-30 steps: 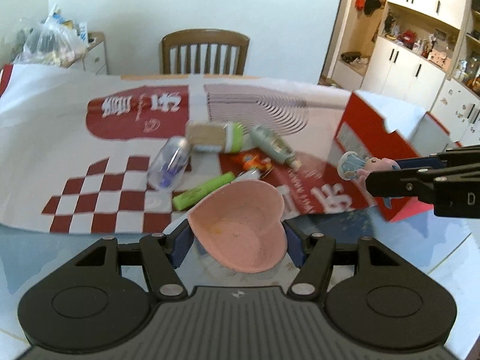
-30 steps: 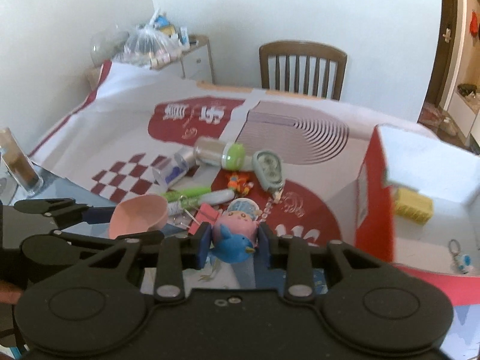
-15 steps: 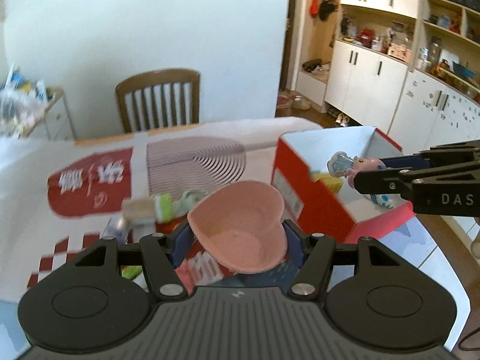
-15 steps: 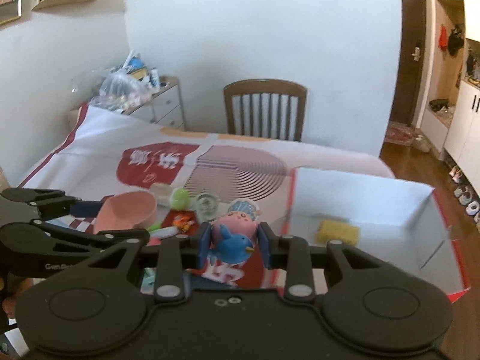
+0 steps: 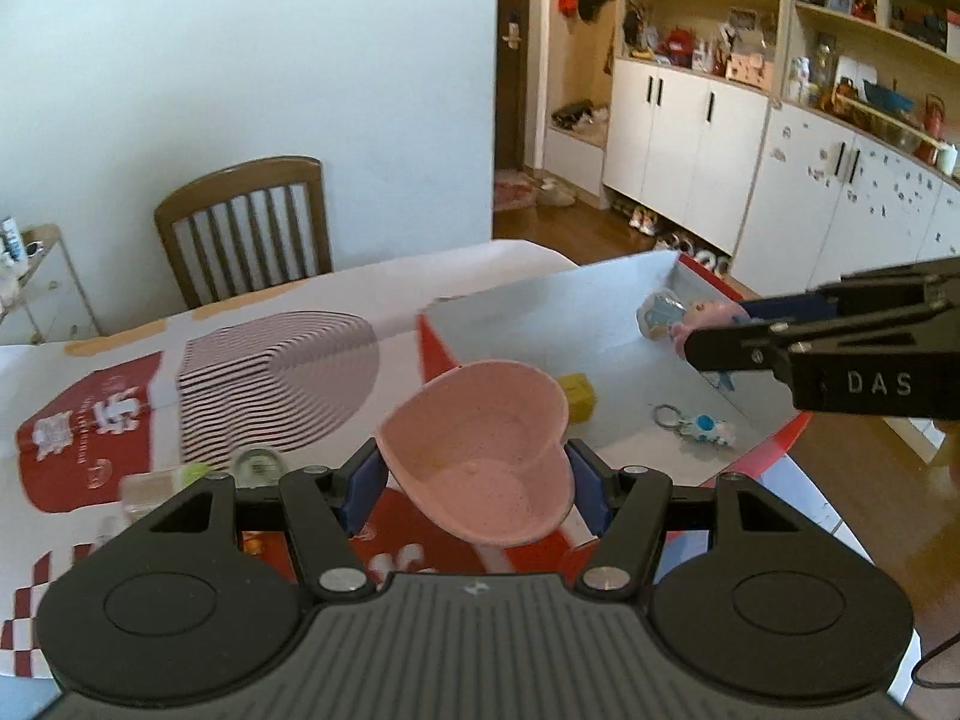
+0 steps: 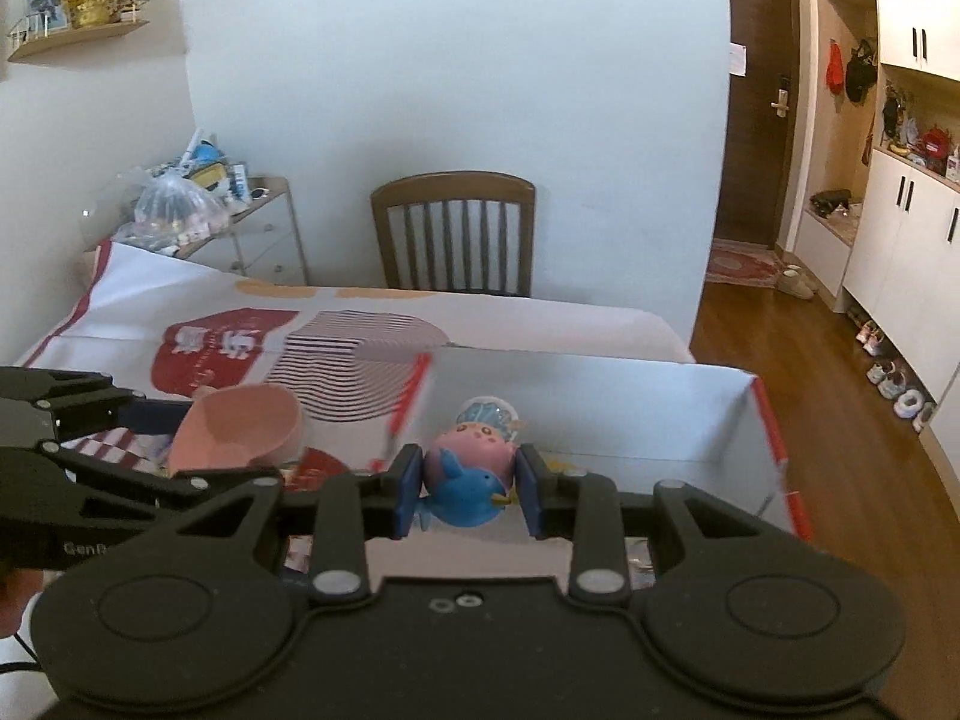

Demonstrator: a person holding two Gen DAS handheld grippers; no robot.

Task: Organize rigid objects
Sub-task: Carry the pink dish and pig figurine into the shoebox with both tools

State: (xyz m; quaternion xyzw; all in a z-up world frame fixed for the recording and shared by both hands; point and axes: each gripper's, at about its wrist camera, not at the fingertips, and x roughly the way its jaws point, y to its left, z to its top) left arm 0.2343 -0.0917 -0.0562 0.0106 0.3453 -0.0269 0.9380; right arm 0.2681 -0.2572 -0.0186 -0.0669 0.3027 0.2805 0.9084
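My left gripper (image 5: pixel 474 492) is shut on a pink heart-shaped bowl (image 5: pixel 480 450), held above the table just left of the red box's near corner; the same bowl (image 6: pixel 240 429) shows at the left of the right wrist view. My right gripper (image 6: pixel 468 495) is shut on a pink and blue toy figure (image 6: pixel 471 474), hanging over the open red box (image 6: pixel 774 450). In the left wrist view that toy figure (image 5: pixel 684 318) sits at the tip of the right gripper above the box floor. A yellow block (image 5: pixel 577 397) and a blue keychain (image 5: pixel 696 425) lie inside the box (image 5: pixel 780 438).
A red and white patterned cloth (image 5: pixel 270 360) covers the table, with a bottle and small items (image 5: pixel 252 468) at its near left. A wooden chair (image 6: pixel 453 234) stands behind the table. White cupboards (image 5: pixel 750 144) line the right wall.
Both grippers have swung to the right and risen with their loads, from over the scattered items to the red box. The toy now hangs over the box's inside.
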